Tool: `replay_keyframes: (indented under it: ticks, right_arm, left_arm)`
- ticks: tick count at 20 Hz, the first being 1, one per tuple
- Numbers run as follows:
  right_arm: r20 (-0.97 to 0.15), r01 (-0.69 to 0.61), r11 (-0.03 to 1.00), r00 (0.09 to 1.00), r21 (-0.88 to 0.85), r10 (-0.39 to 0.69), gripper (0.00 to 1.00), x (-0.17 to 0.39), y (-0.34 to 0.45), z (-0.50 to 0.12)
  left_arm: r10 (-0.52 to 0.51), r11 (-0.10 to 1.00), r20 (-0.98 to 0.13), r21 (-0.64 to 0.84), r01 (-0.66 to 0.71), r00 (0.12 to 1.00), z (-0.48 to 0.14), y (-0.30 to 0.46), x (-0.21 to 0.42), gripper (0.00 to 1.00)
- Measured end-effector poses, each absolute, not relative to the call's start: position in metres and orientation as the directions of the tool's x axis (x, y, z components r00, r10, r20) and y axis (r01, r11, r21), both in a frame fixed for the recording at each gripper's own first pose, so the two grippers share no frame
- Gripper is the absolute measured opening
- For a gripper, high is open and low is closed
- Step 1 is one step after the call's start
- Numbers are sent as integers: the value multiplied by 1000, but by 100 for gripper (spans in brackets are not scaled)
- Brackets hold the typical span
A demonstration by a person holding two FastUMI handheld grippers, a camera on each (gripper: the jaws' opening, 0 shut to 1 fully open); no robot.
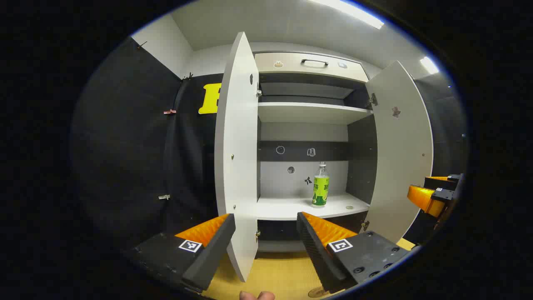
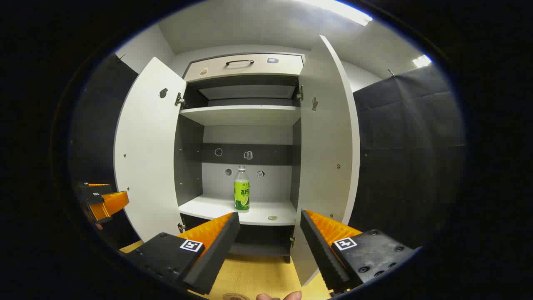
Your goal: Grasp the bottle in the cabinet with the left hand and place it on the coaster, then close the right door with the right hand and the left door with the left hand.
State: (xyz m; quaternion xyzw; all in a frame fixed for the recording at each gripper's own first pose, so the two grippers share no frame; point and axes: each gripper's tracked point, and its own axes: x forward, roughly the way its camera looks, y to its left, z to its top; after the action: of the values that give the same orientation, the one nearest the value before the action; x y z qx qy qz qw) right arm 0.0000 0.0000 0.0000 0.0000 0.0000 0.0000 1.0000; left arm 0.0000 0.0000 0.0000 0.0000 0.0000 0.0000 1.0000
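Cabinet (image 1: 310,112): stands open ahead in both views, pale shelves inside, dark side walls, a dark band across the back panel.
Bottle (image 1: 320,185): upright on the lower shelf (image 1: 291,207), toward its right half in the left gripper view, near the middle in the right gripper view; clear neck, pale cap, green label; nothing touching it.
Small round thing (image 1: 349,207): lies flat on the same shelf just to the right of the bottle, apart from it — too small to identify.
Left door (image 1: 237,158): swung out toward the camera, seen nearly edge-on in the left gripper view, its lower edge between the fingers of the left gripper.
Right door (image 1: 399,154): swung wide open; in the right gripper view close and nearly edge-on, just above the right-hand finger.
Drawer (image 1: 310,65): above the top shelf, closed, dark handle at its centre.
Left gripper (image 1: 266,235): held low in front of the cabinet, jaws spread wide, nothing between them but the door edge, not pressing on it; also seen at the far left edge of the right gripper view.
Right gripper (image 2: 270,237): low in front of the cabinet, jaws spread wide and empty; also at the far right edge of the left gripper view.
Table (image 1: 275,273): yellowish wood-grain surface below the cabinet — a round brownish coaster (image 1: 317,292) partly visible at its near edge.
Fingertips (image 1: 257,295): a person's, at the bottom edge of each view.
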Motion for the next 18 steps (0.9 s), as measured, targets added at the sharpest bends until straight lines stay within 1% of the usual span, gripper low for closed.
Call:
replay_keyframes:
  ticks: [10,18]
  right_arm:
    - [2,-20,1000,1000,7,20,98,-5,4,2]
    - [6,-15,1000,1000,1,15,98,-9,5,1]
  left_arm:
    - [0,1000,4,2,0,1000,1,-2,-8,95]
    - [-25,1000,3,-6,25,1000,-1,-5,-8,94]
